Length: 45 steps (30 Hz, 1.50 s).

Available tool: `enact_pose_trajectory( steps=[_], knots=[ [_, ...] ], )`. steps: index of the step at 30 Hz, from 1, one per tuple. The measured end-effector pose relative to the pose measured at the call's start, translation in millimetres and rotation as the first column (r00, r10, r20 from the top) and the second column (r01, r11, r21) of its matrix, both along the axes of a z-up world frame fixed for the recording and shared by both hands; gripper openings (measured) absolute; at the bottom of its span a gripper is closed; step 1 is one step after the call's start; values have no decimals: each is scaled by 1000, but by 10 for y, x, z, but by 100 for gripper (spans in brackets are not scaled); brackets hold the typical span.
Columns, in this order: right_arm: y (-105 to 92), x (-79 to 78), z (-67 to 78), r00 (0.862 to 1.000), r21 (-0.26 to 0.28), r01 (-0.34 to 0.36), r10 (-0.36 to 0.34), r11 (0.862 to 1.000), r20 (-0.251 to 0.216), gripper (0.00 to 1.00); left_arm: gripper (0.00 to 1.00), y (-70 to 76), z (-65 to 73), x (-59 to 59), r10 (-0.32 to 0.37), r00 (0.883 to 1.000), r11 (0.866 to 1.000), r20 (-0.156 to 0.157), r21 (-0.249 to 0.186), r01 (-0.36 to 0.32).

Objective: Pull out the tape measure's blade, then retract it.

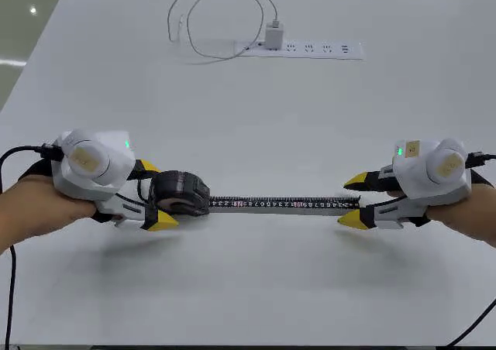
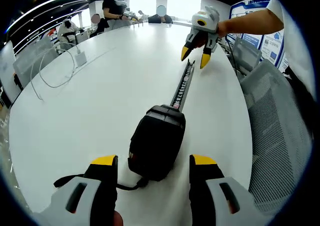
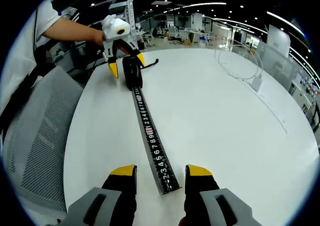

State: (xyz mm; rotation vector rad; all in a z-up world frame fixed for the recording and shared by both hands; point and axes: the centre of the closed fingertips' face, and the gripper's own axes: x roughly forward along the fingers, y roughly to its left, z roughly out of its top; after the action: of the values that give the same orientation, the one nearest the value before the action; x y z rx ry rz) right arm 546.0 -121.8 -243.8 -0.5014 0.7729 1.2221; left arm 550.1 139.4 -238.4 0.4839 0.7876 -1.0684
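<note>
The left gripper (image 2: 153, 160), jaws parted, straddles the black tape-measure case (image 2: 156, 136) without gripping it. The right gripper (image 3: 161, 170), likewise parted, straddles the extended black blade (image 3: 150, 136) at its tip.

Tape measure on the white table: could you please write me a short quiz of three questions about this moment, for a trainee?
1. True or false: the blade lies pulled out, flat on the table.
2. Where is the blade's free end? A) between the open jaws of the right gripper; B) hanging over the table's edge; C) lifted high in the air.
3. Fill in: the left gripper has its jaws on either side of the black ____ that the blade comes out of.

Key: 1 true; 2 A; 3 case.
</note>
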Motion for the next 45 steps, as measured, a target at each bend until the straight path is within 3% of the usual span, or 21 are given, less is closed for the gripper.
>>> enact_pose_trajectory(
  steps=[6, 8, 12, 23, 33, 37, 45],
  knots=[
    [8, 0, 40, 999, 10, 24, -24, 1000, 23, 37, 56, 0, 74, 24, 33, 999, 999, 18, -29, -33],
    [12, -7, 55, 999, 19, 40, -41, 999, 23, 38, 57, -33, 114, -10, 37, 999, 997, 20, -63, -35],
    [21, -42, 86, 996, 50, 90, -91, 995, 15, 41, 59, -33, 150, -63, 39, 998, 997, 44, -73, -36],
    [12, -139, 141, 987, 69, 148, -151, 987, 46, 53, 64, 62, 194, -143, 123, 991, 987, 52, -114, -116],
    [2, -205, 180, 979, 96, 186, -193, 978, 72, 60, 70, 150, 269, -248, 216, 975, 965, 53, -165, -205],
    [-21, -214, 204, 971, 106, 212, -221, 972, 87, 61, 71, 218, 282, -286, 238, 970, 960, 55, -166, -226],
    [-45, -279, 257, 961, 128, 246, -259, 961, 98, 62, 72, 308, 331, -351, 299, 953, 938, 47, -197, -285]
  ],
)
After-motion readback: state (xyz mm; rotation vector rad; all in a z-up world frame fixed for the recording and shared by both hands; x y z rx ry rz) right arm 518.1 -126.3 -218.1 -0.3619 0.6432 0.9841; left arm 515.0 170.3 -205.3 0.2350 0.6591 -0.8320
